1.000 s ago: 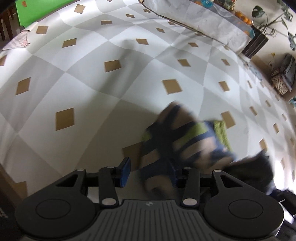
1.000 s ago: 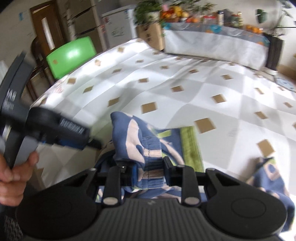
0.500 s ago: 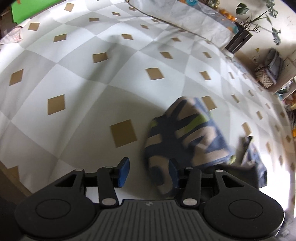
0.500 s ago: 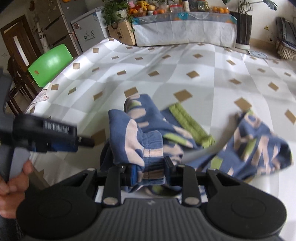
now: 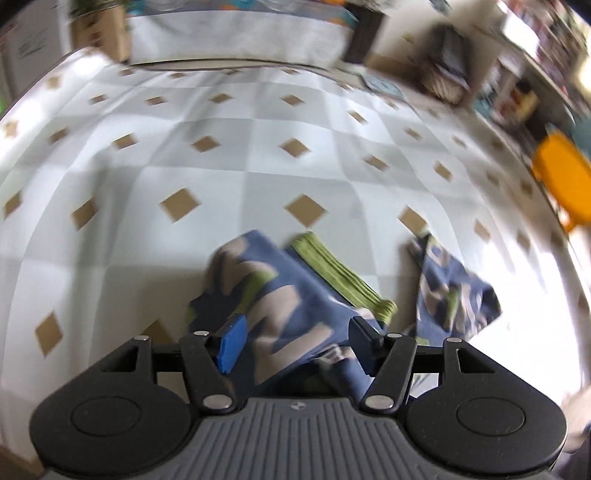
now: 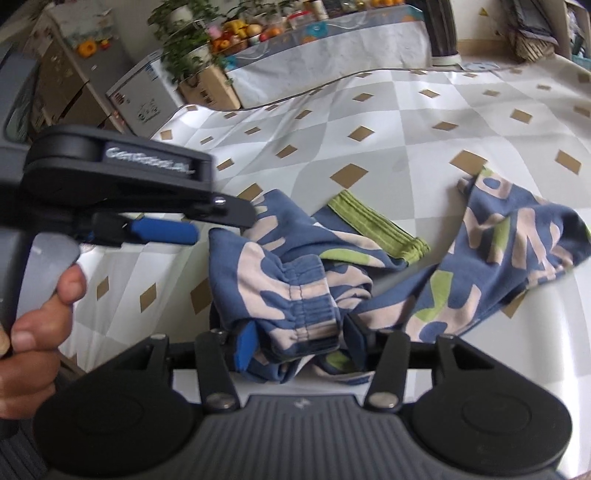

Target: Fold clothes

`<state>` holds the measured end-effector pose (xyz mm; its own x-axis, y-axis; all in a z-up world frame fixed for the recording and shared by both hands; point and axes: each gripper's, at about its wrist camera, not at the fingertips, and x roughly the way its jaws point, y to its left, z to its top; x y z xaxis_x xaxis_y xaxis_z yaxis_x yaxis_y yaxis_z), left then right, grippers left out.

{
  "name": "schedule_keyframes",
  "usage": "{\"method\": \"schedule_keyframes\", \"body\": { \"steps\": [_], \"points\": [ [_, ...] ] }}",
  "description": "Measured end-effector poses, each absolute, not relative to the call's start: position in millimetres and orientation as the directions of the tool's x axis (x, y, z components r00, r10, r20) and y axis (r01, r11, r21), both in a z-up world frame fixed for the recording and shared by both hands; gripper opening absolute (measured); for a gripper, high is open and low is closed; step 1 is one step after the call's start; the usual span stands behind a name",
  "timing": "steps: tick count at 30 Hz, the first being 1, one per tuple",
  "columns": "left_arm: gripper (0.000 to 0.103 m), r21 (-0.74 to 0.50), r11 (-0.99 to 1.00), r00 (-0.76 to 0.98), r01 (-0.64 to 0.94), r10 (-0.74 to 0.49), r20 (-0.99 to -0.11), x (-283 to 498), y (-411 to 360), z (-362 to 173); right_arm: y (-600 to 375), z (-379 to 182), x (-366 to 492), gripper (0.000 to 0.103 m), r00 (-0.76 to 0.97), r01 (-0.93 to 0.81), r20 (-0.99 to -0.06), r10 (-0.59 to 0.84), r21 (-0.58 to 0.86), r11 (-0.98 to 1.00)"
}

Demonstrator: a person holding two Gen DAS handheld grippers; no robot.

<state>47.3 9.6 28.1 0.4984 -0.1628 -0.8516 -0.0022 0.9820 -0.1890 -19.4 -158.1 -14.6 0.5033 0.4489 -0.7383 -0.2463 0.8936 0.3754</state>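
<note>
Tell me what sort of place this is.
Probably a lived-in home dining or living room: a long cloth-covered side table loaded with fruit, leafy potted plants, and a white refrigerator with cardboard boxes.

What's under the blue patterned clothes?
The blue patterned garment lies on the checked tablecloth. Its folded-over part covers more of its own fabric, with the green waistband poking out. What else lies beneath the bunched folds cannot be seen.

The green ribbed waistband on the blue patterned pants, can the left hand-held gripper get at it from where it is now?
Probably yes. The green ribbed waistband lies exposed on top of the blue patterned pants, and the left hand-held gripper, its jaws opening and empty, hovers beside it with nothing between.
</note>
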Motion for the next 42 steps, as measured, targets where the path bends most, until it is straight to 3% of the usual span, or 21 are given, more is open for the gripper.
{"method": "schedule_keyframes", "body": {
  "steps": [12, 18, 33, 42],
  "points": [
    [0.06, -0.122, 0.972, 0.382, 0.201, -0.192, -0.904, 82.4, -40.4, 11.6, -167.8, -20.2, -14.5, 0.05, 0.484, -0.157, -0.757, 0.439, 0.418, 0.895],
    [0.06, -0.052, 0.949, 0.29, 0.312, -0.147, -0.946, 94.8, -65.9, -5.9, -168.1, -21.0, -13.6, 0.051, 0.484, -0.142, -0.756, 0.44, 0.429, 0.892],
    [0.063, 0.068, 0.944, 0.273, 0.324, -0.025, -0.962, 115.1, -84.7, -34.9, -169.9, -29.1, -7.8, 0.051, 0.472, -0.093, -0.763, 0.441, 0.454, 0.886],
    [0.023, 0.011, 0.98, 0.312, 0.2, -0.053, -0.949, 115.8, -55.8, -27.4, -169.4, -30.4, -6.0, 0.051, 0.478, -0.09, -0.763, 0.434, 0.45, 0.889]
  ]
}}
